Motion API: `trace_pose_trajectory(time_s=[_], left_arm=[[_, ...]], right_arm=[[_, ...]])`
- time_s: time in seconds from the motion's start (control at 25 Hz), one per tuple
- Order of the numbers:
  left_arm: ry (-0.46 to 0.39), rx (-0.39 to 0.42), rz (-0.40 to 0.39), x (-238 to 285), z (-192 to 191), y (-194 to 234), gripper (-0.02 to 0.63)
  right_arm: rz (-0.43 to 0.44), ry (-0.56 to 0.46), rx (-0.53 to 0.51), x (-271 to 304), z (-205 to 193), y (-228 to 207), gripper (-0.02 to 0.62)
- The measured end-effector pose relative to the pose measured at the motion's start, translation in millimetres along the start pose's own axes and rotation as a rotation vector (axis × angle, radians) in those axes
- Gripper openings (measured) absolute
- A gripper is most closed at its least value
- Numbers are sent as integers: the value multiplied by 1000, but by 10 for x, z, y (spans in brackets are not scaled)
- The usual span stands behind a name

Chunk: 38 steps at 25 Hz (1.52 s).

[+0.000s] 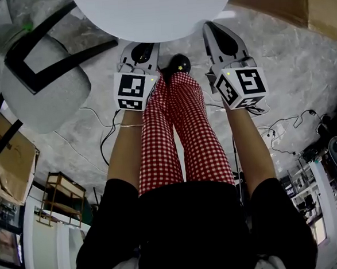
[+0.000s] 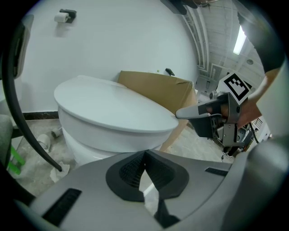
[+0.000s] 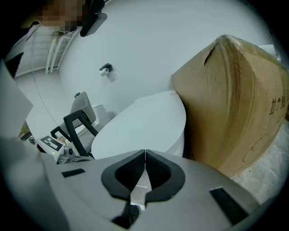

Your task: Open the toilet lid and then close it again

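The white toilet lid (image 1: 154, 11) lies closed on the bowl at the top of the head view. It also shows in the left gripper view as a flat toilet lid (image 2: 108, 106) and in the right gripper view as the same lid (image 3: 140, 126). My left gripper (image 1: 135, 50) hovers just short of the lid's front edge, jaws shut on nothing. My right gripper (image 1: 213, 29) hangs beside it at the front right, also shut and empty. Neither touches the lid. The left gripper (image 2: 144, 153) and right gripper (image 3: 144, 153) show their pads pressed together.
A grey chair with a black frame (image 1: 38, 77) stands left of the toilet. A large cardboard box (image 1: 297, 1) leans right of it, close to the bowl (image 3: 235, 103). Cables (image 1: 283, 129) trail over the concrete floor. My legs in red checked trousers (image 1: 180, 136) stand before the toilet.
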<state>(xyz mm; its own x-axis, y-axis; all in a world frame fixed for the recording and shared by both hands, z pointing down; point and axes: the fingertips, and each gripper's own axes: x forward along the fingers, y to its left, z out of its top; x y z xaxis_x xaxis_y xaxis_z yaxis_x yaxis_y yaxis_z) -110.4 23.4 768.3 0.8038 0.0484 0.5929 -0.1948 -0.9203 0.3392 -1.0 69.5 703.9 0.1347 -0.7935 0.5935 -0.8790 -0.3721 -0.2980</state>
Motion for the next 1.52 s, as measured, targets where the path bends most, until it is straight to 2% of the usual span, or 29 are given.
trace_pose_trajectory(time_s=[0.88,1.52], left_arm=[[-12,-11,0,-21,-143,44,3],[-38,42,23,-174,16,7,3]], right_arm=[[-11,22,39,118,-164,-66,20],[-17,45,14,66,-151,-35,20]])
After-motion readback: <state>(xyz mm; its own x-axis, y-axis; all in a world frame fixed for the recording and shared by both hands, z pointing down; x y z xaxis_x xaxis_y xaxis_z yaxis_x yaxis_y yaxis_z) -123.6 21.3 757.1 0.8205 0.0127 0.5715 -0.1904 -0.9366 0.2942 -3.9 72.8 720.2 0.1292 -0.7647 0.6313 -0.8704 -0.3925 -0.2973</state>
